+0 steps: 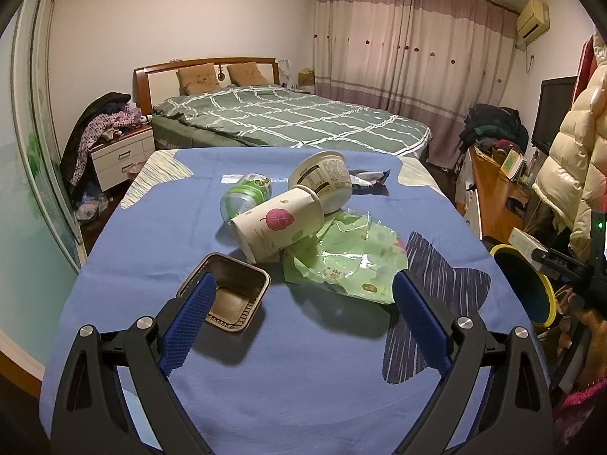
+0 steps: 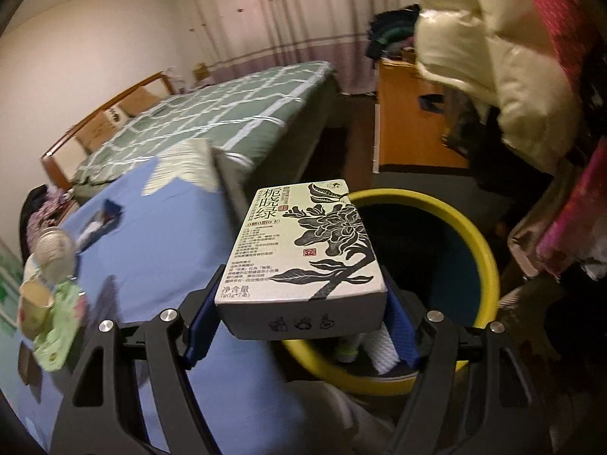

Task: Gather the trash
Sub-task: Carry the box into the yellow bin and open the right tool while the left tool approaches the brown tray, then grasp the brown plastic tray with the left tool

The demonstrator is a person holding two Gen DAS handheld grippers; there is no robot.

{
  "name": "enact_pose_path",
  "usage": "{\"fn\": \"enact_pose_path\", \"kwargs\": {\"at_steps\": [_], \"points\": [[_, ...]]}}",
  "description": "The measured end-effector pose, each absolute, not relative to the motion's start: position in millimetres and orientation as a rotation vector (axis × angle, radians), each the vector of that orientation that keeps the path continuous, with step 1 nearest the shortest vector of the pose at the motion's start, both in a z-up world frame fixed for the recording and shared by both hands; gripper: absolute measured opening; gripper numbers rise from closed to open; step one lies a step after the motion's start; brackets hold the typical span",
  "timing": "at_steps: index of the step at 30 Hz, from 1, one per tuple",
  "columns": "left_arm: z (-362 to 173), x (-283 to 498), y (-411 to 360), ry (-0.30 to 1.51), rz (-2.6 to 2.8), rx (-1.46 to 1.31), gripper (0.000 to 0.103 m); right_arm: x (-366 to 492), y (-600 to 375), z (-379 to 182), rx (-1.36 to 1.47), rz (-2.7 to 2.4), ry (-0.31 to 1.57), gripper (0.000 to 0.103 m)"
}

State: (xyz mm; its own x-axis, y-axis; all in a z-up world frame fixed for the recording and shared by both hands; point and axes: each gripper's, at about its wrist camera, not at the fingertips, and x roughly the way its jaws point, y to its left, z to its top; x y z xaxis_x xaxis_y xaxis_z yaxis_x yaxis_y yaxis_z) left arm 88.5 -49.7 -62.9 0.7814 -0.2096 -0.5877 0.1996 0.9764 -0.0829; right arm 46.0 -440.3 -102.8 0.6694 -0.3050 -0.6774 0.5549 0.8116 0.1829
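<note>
**Tea box over the bin, rest of the trash on the table**

Right side first: the right gripper point(image 2: 301, 326) has its blue pads clamped on both sides of a tea box point(image 2: 303, 258), a pale green carton with a black flower print and Chinese text. The box is held flat and sits right over the near rim of the yellow bin point(image 2: 483, 250), which takes up the 3 o'clock side of the right wrist view. Inside the bin, low down, there's a white brush-like thing and a small tube, hard to make out more than that.

The left gripper point(image 1: 303, 303) hangs over the blue tablecloth point(image 1: 288, 379) with its fingers wide apart and nothing between them. Its left finger point(image 1: 189, 322) overlaps a brown tray point(image 1: 235, 295) in the view; can't tell if it's touching. At about 1 o'clock from the tray lies a crumpled green wrapper point(image 1: 349, 261), and a paper cup point(image 1: 273, 231) with a pink leaf print is tipped on its side, touching the wrapper's edge. Behind the cup at 12 o'clock there's a tipped white tub point(image 1: 322, 178), with a green bottle point(image 1: 246, 195) lying at 11 o'clock and a dark wrapper point(image 1: 370, 182) at 1 o'clock.

Farther back is the bed point(image 1: 288, 121) with a green checked cover, then the curtains point(image 1: 409, 49).
</note>
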Motion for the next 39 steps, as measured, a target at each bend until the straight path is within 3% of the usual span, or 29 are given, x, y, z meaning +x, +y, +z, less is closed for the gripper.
{"fn": "enact_pose_path", "kwargs": {"at_steps": [5, 8, 39], "points": [[-64.3, 91.6, -54.0, 0.644, -0.219, -0.008, 0.093, 43.1, -459.9, -109.3, 0.423, -0.562, 0.691, 0.071], [-65.5, 93.4, -55.9, 0.647, -0.217, -0.002, 0.093, 40.5, -466.3, -110.5, 0.446, -0.575, 0.684, 0.078], [-128.7, 169.3, -12.8, 0.855, -0.165, 0.087, 0.093, 54.8, -438.5, -109.0, 0.428, -0.466, 0.707, 0.078]]}}
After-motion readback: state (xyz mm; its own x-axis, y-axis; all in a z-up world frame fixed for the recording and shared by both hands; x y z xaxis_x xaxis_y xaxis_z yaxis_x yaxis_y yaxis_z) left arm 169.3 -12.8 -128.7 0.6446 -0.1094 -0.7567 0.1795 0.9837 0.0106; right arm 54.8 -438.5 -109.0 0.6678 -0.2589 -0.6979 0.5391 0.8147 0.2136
